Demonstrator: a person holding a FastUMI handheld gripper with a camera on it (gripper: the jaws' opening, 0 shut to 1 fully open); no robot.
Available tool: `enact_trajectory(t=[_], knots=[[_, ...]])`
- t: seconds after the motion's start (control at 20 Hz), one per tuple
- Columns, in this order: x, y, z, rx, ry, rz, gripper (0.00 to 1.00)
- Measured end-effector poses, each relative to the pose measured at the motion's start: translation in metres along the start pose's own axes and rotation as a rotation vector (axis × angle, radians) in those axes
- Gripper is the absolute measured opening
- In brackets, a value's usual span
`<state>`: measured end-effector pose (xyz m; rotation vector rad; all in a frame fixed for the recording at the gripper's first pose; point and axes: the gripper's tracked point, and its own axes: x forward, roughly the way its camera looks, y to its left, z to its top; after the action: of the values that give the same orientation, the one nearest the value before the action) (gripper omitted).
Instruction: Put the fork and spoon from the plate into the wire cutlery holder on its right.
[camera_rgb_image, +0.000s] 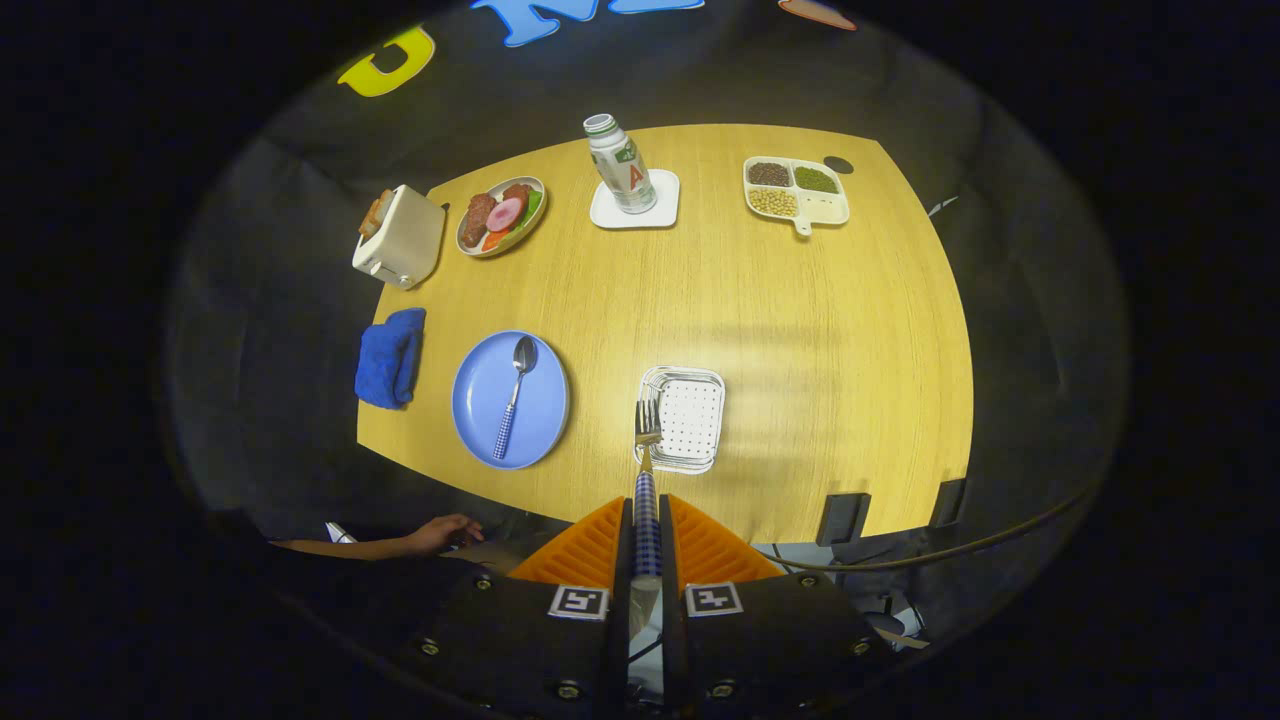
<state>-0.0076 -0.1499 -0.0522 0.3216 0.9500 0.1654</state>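
My gripper (646, 520) is shut on the checked handle of the fork (647, 440), held high above the table. The fork's tines point forward and hang over the near left corner of the wire cutlery holder (690, 420), a white square basket with a perforated floor. Left of the holder lies the blue plate (485, 400). On it rests the spoon (514, 395), bowl away from me, checked handle toward the table's near edge.
Along the far side of the wooden table (780, 320) stand a toaster (400, 238), a plate of food (501, 215), a bottle (620, 165) on a white coaster and a divided tray of beans (795, 190). A blue cloth (390, 355) lies left of the plate. A person's hand (440, 533) rests below the near edge.
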Motion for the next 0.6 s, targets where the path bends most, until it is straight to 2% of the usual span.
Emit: enact_trajectory(t=[0.6], knots=[[0.076, -0.036, 0.015, -0.004, 0.065, -0.114, 0.14]])
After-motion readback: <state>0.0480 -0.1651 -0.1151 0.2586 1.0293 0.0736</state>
